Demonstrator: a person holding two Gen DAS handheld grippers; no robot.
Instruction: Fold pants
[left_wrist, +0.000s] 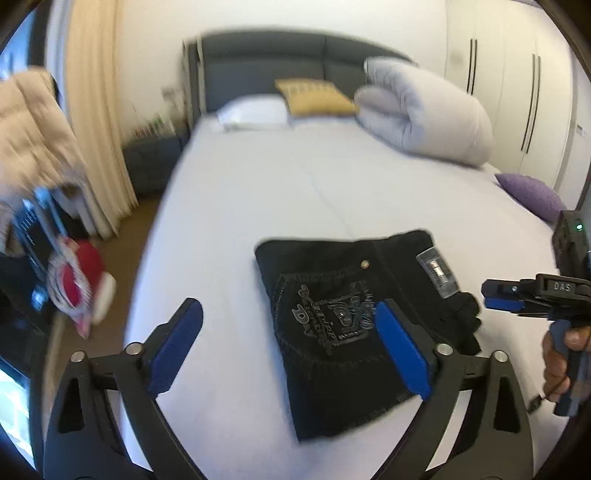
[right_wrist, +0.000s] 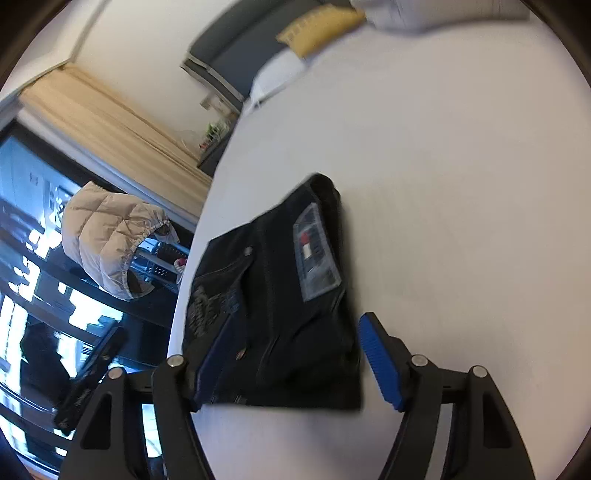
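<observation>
Black pants (left_wrist: 343, 325) lie folded into a compact rectangle on the white bed (left_wrist: 258, 192), back pocket with grey embroidery and a label facing up. My left gripper (left_wrist: 288, 332) is open and empty, held above the bed at the pants' left side. My right gripper (left_wrist: 491, 295) shows at the right edge of the left wrist view, held by a hand beside the pants. In the right wrist view the right gripper (right_wrist: 291, 354) is open and empty, hovering over the near end of the folded pants (right_wrist: 273, 295).
A rolled white duvet (left_wrist: 424, 110), a yellow cushion (left_wrist: 314, 96), a white pillow (left_wrist: 255, 110) and a purple cushion (left_wrist: 532, 195) lie toward the dark headboard (left_wrist: 266, 62). A beige puffer jacket (right_wrist: 110, 236) hangs left of the bed. Curtains (left_wrist: 99, 122) and wardrobes (left_wrist: 517, 92) line the walls.
</observation>
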